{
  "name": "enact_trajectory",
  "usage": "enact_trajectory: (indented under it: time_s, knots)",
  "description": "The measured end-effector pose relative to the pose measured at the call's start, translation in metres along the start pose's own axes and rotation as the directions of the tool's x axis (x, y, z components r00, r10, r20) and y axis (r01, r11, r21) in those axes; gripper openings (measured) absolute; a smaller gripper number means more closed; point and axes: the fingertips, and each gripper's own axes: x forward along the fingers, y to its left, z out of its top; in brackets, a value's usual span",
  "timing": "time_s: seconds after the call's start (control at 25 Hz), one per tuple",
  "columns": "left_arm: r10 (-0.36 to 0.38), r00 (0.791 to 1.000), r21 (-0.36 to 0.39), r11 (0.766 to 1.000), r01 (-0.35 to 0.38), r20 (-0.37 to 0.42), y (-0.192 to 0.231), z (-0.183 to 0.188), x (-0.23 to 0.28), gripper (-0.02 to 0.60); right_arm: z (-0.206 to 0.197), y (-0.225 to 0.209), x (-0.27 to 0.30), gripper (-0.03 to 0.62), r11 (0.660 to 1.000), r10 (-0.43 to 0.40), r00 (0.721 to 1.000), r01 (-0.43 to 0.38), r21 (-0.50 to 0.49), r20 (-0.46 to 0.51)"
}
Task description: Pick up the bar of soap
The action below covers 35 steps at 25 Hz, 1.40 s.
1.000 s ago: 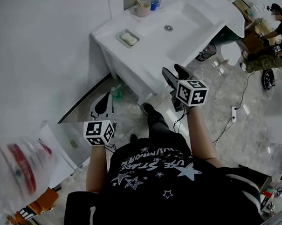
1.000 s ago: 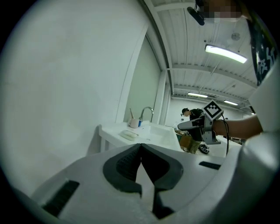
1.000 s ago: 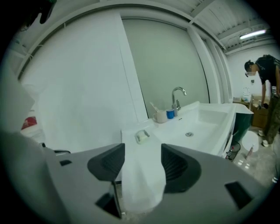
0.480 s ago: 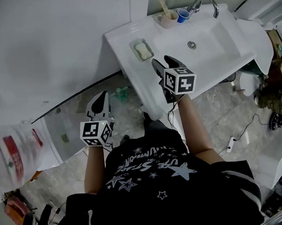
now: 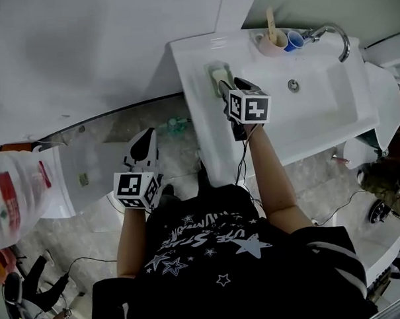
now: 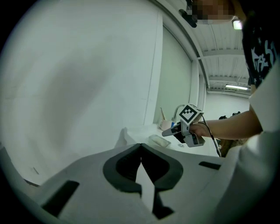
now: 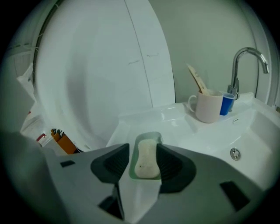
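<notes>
At a white basin point(image 5: 330, 110), the right gripper point(image 7: 143, 151), jaws fairly wide and closing, straddles the bar of soap point(image 7: 146, 164) lying in a green dish point(image 7: 131, 164) at the basin's far-left corner; the pads seem not yet touching. It should centre on the bar's long sides, lower, then squeeze gently, since soap can slip. The left gripper point(image 6: 141, 148) hangs shut, empty. No brand shows on the soap; the shirt lettering point(image 5: 203, 236) is unreadable.
</notes>
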Motion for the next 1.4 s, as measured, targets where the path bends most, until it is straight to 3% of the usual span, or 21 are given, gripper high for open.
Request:
enact_trajectory:
  time_s: [0.24, 0.64, 0.76, 0.88, 1.0, 1.12, 1.4]
  knots:
    - [0.033, 0.999, -0.019, 0.999, -0.034, -0.028, 0.014, -0.008, 0.005, 0.009, -0.015, -0.011, 0.034, 0.200, 0.998, -0.046, 0.992, 0.040, -0.048, -0.119]
    - [0.033, 0.998, -0.042, 0.998, -0.035, -0.062, 0.019, -0.019, 0.011, 0.009, -0.019, -0.006, 0.053, 0.198, 0.967, -0.161, 0.960, 0.106, -0.233, -0.229]
    - [0.025, 0.998, -0.036, 0.999, -0.027, -0.065, 0.017, -0.017, 0.012, 0.009, -0.022, -0.009, 0.055, 0.199, 0.965, -0.182, 0.932, 0.107, -0.239, -0.315]
    - [0.023, 0.998, -0.031, 0.999, -0.025, -0.067, 0.018, -0.016, 0.013, 0.009, -0.026, -0.012, 0.059, 0.198, 0.964, -0.205, 0.881, 0.107, -0.242, -0.427]
    - [0.019, 0.997, -0.031, 0.999, -0.021, -0.068, 0.021, -0.018, 0.011, 0.009, -0.025, -0.015, 0.065, 0.195, 0.960, -0.226, 0.851, 0.112, -0.256, -0.474]
    - [0.017, 0.997, -0.033, 0.999, -0.020, -0.070, 0.022, -0.019, 0.008, 0.009, -0.024, -0.014, 0.067, 0.195, 0.955, -0.241, 0.851, 0.122, -0.270, -0.467]
    - [0.006, 0.999, -0.016, 1.000, -0.007, -0.051, 0.026, -0.016, -0.003, 0.009, -0.021, -0.010, 0.059, 0.189, 0.959, -0.218, 0.891, 0.119, -0.257, -0.398]
